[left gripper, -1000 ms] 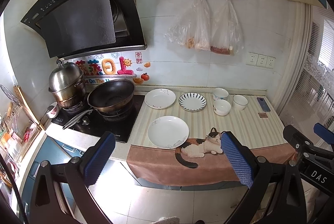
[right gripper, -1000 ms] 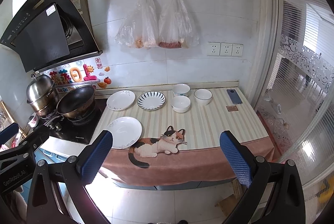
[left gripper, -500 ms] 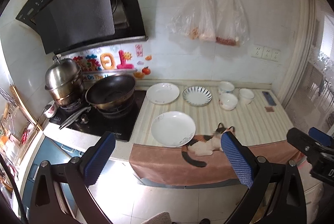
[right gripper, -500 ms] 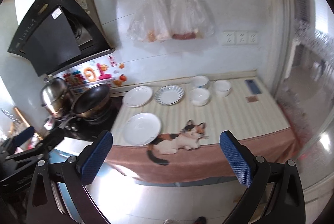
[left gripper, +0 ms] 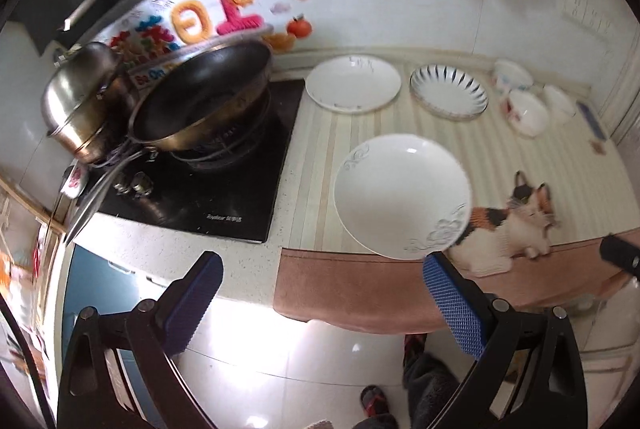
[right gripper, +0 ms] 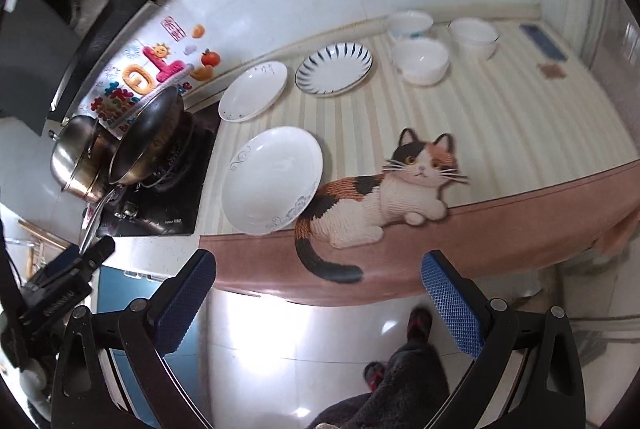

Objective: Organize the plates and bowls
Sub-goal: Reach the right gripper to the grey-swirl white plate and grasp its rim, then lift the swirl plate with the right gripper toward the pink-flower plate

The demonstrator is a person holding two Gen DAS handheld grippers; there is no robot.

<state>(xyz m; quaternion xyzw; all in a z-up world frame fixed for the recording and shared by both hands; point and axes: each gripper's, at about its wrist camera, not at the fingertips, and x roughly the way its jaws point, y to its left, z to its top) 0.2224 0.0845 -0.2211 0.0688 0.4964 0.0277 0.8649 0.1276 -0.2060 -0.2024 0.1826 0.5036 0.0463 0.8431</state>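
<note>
Fingers spread on left gripper (left gripper: pixel 320 299) and right gripper (right gripper: pixel 318 295); cat print's (right gripper: pixel 384 193) face seen frontally only from right wrist (near plate (left gripper: pixel 402 195) foremost).

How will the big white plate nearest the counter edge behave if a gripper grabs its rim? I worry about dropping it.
The big white plate looks glazed and glossy, so probably slippery against the pads. It seems rigid ceramic, likely breakable over the tiled floor. Its shallow rim sits low on the cloth, so getting a finger under may be awkward.
</note>
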